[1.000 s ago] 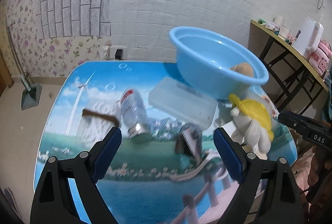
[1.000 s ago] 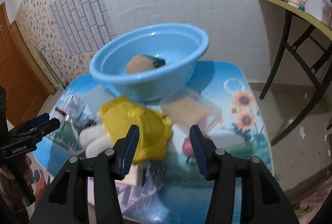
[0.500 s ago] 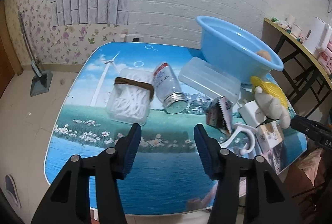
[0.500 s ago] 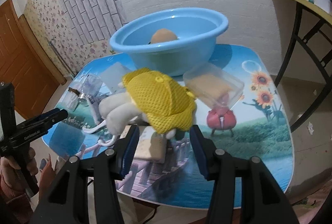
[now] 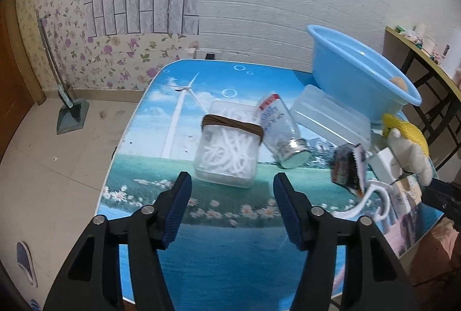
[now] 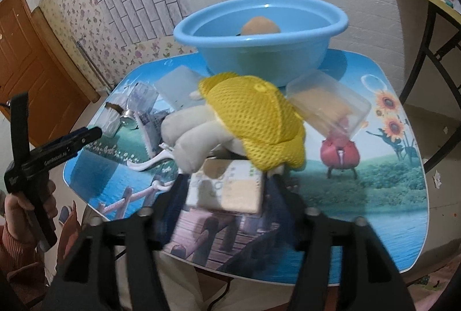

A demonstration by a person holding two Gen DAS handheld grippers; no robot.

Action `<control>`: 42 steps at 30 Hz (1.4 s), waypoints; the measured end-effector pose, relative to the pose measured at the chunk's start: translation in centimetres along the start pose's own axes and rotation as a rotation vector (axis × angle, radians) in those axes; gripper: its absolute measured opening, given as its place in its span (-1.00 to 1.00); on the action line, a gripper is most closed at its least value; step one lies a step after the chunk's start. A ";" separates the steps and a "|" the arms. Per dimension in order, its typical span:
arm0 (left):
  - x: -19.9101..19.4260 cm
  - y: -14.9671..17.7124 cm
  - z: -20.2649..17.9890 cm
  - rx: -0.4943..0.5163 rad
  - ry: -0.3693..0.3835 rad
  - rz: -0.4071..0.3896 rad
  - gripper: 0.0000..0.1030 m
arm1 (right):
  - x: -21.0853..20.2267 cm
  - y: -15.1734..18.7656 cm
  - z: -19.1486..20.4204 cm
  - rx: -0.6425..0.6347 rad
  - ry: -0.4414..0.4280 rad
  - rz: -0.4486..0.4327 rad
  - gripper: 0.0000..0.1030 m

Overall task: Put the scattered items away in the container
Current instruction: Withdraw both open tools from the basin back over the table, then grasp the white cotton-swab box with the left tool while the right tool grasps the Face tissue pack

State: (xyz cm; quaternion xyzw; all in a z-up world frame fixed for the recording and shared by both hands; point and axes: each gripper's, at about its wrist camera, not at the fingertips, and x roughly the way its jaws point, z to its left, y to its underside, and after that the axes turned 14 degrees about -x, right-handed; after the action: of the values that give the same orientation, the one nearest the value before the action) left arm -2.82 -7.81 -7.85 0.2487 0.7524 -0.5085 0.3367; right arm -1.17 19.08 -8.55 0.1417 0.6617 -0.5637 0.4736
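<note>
The blue basin [image 5: 354, 83] [image 6: 259, 34] stands at the table's far side with a tan round thing [image 6: 259, 26] in it. My left gripper [image 5: 232, 193] hovers just short of a clear box of white sticks [image 5: 227, 149] with a brown band. Its jaws are opening and nothing is between them. A glass jar [image 5: 283, 135] lies beside that box. My right gripper [image 6: 227, 193] is blurred, its jaws opening on either side of a small pale carton [image 6: 227, 187] without pressing on it. A plush toy in a yellow hat [image 6: 239, 121] lies just beyond.
A clear lidded box [image 5: 328, 115], a snack packet [image 5: 348, 167] and a white hook [image 5: 371, 201] lie on the picture-printed table [image 5: 149, 224]. A clear tub holding something orange [image 6: 328, 106] sits right of the toy. A hand holds the left gripper [image 6: 57, 144]. A shelf's legs [image 6: 426, 51] stand at the right.
Both grippers have drawn back and tipped down. The left jaws narrowed a lot, then widened a little. The right jaws spread, and the small carton now lies between them.
</note>
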 end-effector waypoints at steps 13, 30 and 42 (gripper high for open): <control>2.7 -1.4 0.2 0.029 0.000 0.020 0.34 | 1.7 0.1 1.1 -0.019 0.073 0.081 0.35; 2.0 -0.7 0.3 0.046 0.011 0.029 0.03 | 1.8 0.6 1.3 -0.038 0.077 0.097 0.19; -0.3 2.3 -0.6 0.047 0.010 0.053 0.03 | -0.4 2.8 -1.3 -0.003 0.093 0.062 0.17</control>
State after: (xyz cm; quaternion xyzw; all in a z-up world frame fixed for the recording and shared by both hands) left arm -1.15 -6.39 -8.87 0.2789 0.7351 -0.5159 0.3401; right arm 0.43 21.21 -10.03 0.1876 0.6791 -0.5406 0.4598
